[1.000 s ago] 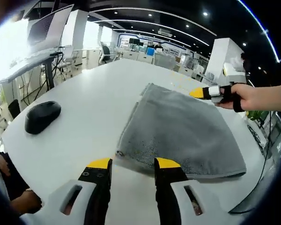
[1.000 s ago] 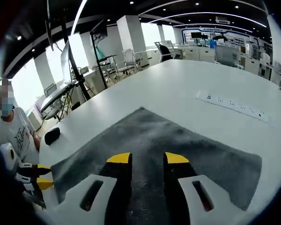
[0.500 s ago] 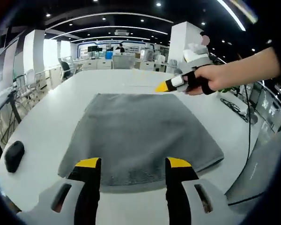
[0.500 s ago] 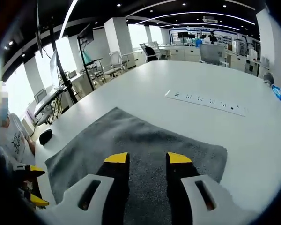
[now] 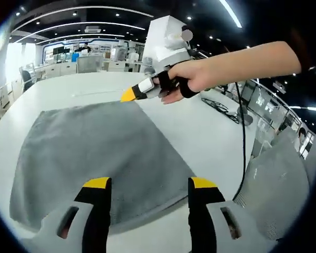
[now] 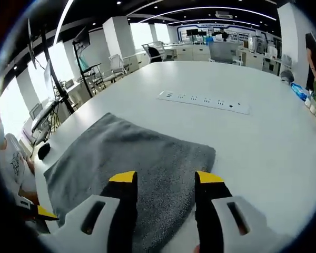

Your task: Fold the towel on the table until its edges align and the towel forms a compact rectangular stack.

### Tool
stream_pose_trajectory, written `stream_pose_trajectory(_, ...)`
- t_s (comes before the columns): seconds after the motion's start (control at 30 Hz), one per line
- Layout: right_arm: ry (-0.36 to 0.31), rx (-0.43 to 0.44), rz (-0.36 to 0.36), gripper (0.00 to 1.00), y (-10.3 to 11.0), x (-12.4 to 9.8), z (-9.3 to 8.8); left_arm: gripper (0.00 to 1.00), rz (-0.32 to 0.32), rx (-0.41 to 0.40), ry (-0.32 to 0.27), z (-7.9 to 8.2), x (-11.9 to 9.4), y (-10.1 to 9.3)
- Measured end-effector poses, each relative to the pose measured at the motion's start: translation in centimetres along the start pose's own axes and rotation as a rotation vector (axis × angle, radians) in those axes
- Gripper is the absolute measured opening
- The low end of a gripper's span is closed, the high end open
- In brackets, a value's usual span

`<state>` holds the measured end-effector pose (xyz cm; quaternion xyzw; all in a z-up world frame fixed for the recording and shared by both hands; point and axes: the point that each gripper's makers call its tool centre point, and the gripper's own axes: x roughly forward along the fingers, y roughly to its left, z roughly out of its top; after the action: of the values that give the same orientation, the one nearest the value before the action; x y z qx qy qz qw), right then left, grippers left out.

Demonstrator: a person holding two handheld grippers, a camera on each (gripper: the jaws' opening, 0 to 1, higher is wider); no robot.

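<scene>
The grey terry towel (image 5: 89,147) lies flat and unfolded on the white oval table (image 5: 210,132). Past the towel's far edge, the left gripper view shows a hand (image 5: 187,79) holding the right gripper (image 5: 129,95). Beyond the towel, the right gripper view shows a white power strip (image 6: 203,101) and a black mouse (image 6: 42,151). An open-plan office surrounds the table. The left gripper (image 5: 150,183) and right gripper both have jaws spread wide, holding nothing.

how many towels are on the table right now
1. A single grey towel lies spread flat on the white table, in front of both grippers. It may be folded into layers, but no second towel is visible.
</scene>
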<state>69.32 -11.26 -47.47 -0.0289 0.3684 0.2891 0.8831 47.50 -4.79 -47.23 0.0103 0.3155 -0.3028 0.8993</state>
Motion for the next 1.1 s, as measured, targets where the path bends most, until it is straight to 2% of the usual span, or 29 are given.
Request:
stream_pose_trajectory(0.03, 0.01, 0.01, -0.001, 0.41, -0.2, -0.1, -0.3, 0.57, -0.032, 0.032, 0.017, 0.0, 0.4, -0.9)
stream_pose_trajectory(0.1, 0.028, 0.075, 0.016, 0.41, -0.4, 0.0, -0.9, 0.54, -0.053, 0.065, 0.029, -0.1, 0.8, -1.7)
stream_pose_trajectory(0.13, 0.024, 0.067, 0.015, 0.4, 0.0, -0.8, -1.1, 0.52, -0.059, 0.069, 0.038, -0.2, 1.1, -2.1)
stream_pose_trajectory(0.23, 0.038, 0.035, 0.009, 0.39, -1.0, 0.3, -1.4, 0.52, -0.078, 0.087, 0.056, -0.3, 1.8, -3.6)
stream_pose_trajectory(0.3, 0.043, 0.034, 0.013, 0.39, -0.2, -0.8, -1.8, 0.5, -0.102, 0.103, 0.073, -0.6, 2.2, -4.5)
stream_pose_trajectory(0.43, 0.053, 0.058, 0.019, 0.38, -0.5, -0.6, -2.3, 0.44, -0.12, 0.125, 0.101, -1.0, 2.6, -6.1)
stream_pose_trajectory(0.47, 0.054, 0.068, 0.025, 0.38, -0.8, 0.1, -2.3, 0.44, -0.113, 0.124, 0.105, -1.1, 2.6, -6.2)
stream_pose_trajectory(0.57, 0.06, 0.048, 0.028, 0.36, -1.0, 0.2, -2.7, 0.41, -0.109, 0.115, 0.117, -1.3, 2.7, -6.3)
stream_pose_trajectory(0.63, 0.068, 0.048, 0.028, 0.35, -1.3, 0.5, -2.9, 0.36, -0.109, 0.121, 0.129, -1.6, 2.8, -6.5)
stream_pose_trajectory(0.7, 0.071, 0.052, 0.027, 0.33, -0.9, -0.1, -3.2, 0.31, -0.109, 0.128, 0.134, -1.8, 2.9, -6.5)
stream_pose_trajectory(0.73, 0.072, 0.045, 0.03, 0.31, -1.6, 0.5, -3.2, 0.3, -0.109, 0.129, 0.134, -1.9, 2.9, -6.6)
stream_pose_trajectory(0.83, 0.077, 0.04, 0.031, 0.27, -1.2, 0.1, -3.5, 0.3, -0.126, 0.134, 0.138, -1.8, 3.0, -7.1)
stream_pose_trajectory(0.97, 0.082, 0.042, 0.042, 0.25, -1.5, 0.7, -3.7, 0.28, -0.124, 0.143, 0.145, -1.8, 3.3, -7.4)
stream_pose_trajectory(1.0, 0.085, 0.041, 0.043, 0.24, -0.8, -0.1, -3.9, 0.28, -0.124, 0.145, 0.146, -1.8, 3.4, -7.4)
stream_pose_trajectory(1.1, 0.095, 0.029, 0.042, 0.21, -0.6, -0.5, -4.2, 0.27, -0.128, 0.145, 0.143, -1.5, 3.6, -7.6)
